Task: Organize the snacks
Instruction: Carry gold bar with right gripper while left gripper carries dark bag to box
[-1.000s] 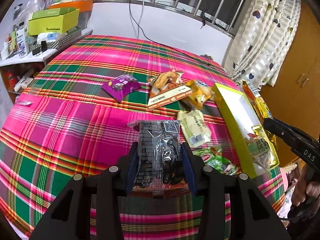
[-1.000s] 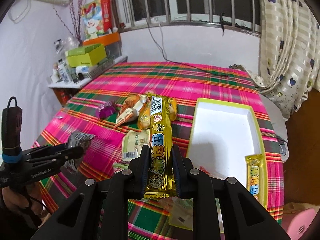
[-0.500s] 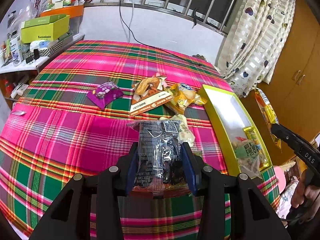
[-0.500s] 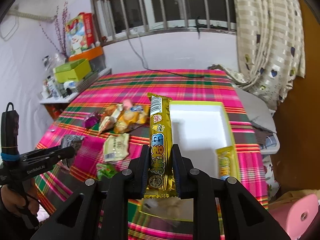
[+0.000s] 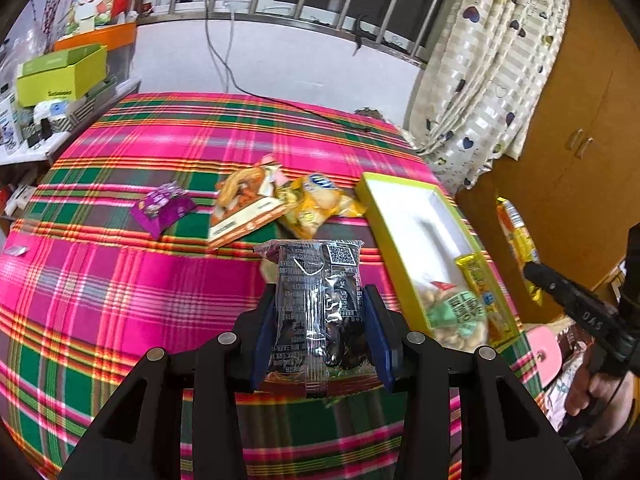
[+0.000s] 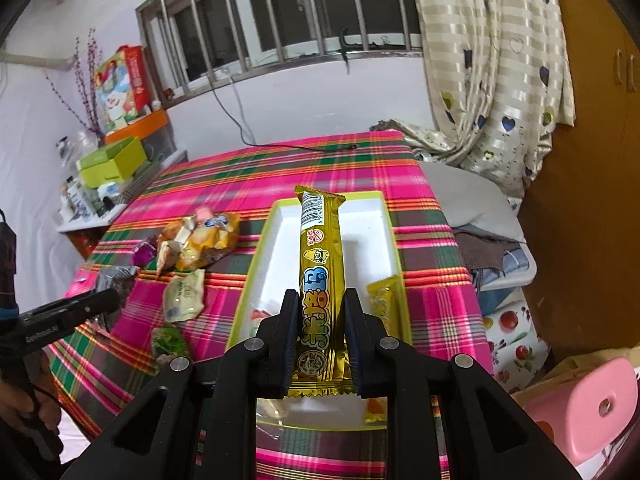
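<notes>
So my left tool [image 5: 320,320] is clamped on a dark see-through snack pack [image 5: 316,304], pinched between both blue pads with the pack standing up out of the jaws, QR code near the top. It's held up over the near part of the bench [image 5: 120,280], the one with the pink and green plaid cloth.

My right tool [image 6: 320,332] has a long gold snack bar [image 6: 320,280] squeezed between its fingers, barcode end pointing away from me. The bar sits right above the yellow-rimmed box [image 6: 394,240], which has a white inside. In the left wrist view that same box [image 5: 372,204] lies at the right side of the bench, and its near end already has a green-and-white bag [image 5: 456,312] plus another yellow bar [image 5: 476,280] along the right wall.

Still loose on the cloth: a purple pouch [image 5: 164,210], an orange-and-white packet [image 5: 244,208] with a yellow bag of biscuits [image 5: 316,204] touching it just left of the box. From the right side I can also see a pale cream packet [image 6: 184,292] and a small green one [image 6: 170,340] nearer to me, both left of the box.

A pink stool [image 6: 592,404] is off the bench edge, lower right.
</notes>
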The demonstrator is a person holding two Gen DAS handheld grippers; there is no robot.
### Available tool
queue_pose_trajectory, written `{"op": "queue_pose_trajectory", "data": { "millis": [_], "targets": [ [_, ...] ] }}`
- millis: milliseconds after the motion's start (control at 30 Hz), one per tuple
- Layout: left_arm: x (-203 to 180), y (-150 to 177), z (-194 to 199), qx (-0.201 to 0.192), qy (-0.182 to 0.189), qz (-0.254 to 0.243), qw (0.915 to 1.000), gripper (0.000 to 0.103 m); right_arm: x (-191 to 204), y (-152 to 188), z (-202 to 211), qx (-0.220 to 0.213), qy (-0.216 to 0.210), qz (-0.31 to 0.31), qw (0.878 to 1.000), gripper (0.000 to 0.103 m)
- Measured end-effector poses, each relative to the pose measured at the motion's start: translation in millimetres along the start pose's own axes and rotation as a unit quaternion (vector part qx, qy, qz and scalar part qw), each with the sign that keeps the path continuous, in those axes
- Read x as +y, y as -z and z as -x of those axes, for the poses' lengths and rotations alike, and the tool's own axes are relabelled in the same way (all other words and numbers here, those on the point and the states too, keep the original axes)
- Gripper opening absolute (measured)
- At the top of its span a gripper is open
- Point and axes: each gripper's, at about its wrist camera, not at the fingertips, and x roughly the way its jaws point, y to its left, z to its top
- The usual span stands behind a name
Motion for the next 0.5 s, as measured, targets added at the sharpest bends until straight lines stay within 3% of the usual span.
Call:
{"op": "queue_pose_trajectory", "data": {
  "millis": [500],
  "targets": [
    [-58, -13, -12, 0.006, 0.049, -0.050, 0.9975, 0.043, -20, 29, -34, 0.055, 0.002, -0.016, 0.998, 0.019]
  ]
}}
